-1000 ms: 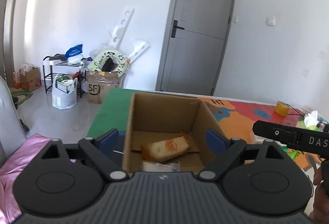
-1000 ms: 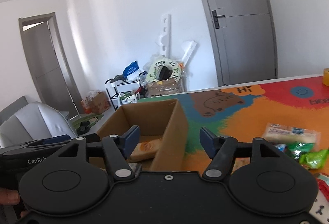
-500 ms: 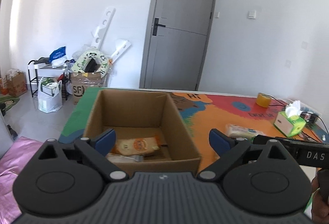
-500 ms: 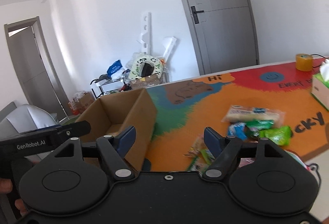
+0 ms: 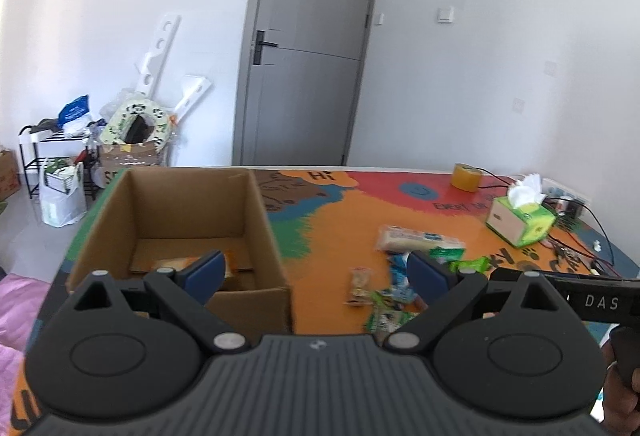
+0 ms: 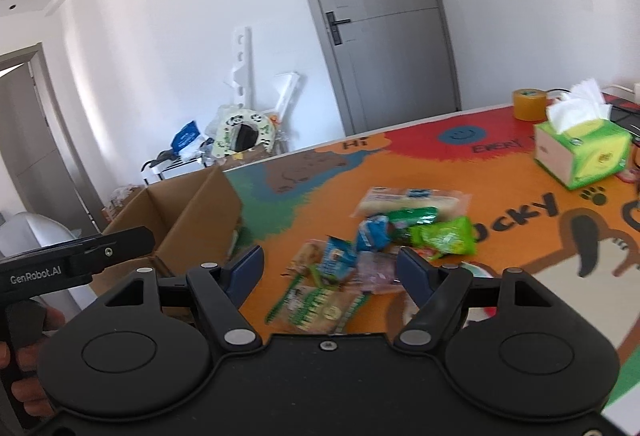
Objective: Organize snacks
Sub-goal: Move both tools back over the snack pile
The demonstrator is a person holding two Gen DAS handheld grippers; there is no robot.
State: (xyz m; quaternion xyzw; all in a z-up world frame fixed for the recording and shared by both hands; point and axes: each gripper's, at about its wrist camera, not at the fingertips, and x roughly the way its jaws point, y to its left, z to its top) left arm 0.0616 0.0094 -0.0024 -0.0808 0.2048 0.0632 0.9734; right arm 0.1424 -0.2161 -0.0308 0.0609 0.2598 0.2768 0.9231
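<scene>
left hand-held gripper (image 5: pixel 312 274): jaws spread wide, nothing between them. We see it over the front wall of the cardboard box (image 5: pixel 256 300) and the near edge of the snack pile.
right hand-held gripper (image 6: pixel 331 272): jaws apart, empty, aimed down at the pile.
snacks on surface: loose heap on the orange part of the surface (image 6: pixel 500 236), just right of the box. We count a long pale pack (image 6: pixel 408 200) at the back, a bright green bag (image 6: pixel 446 236) and a blue packet (image 6: pixel 372 232) in the middle, a green-striped pack (image 6: pixel 316 306) nearest us.
snacks in box: at least one orange-and-tan pack (image 5: pixel 176 263) on the box floor, partly hidden by the left finger.
step, our read: both grippers heading for the pile for the next pick; most snacks not boxed yet.
risk 1: packs overlap and touch, so closing on one could pinch a neighbour or drag it across the surface.
risk 2: thin slick wrappers lie flat; jaws may skid over the top or crush the contents.
risk 3: both grippers aim at the same heap and could bump each other or knock the box wall.
risk 4: frames are blurred, so we cannot tell exact pack edges; aim could be off.
bystanders: tissue box (image 6: pixel 580 151) and tape roll (image 6: pixel 530 103) sit well apart from the pile, low risk.
</scene>
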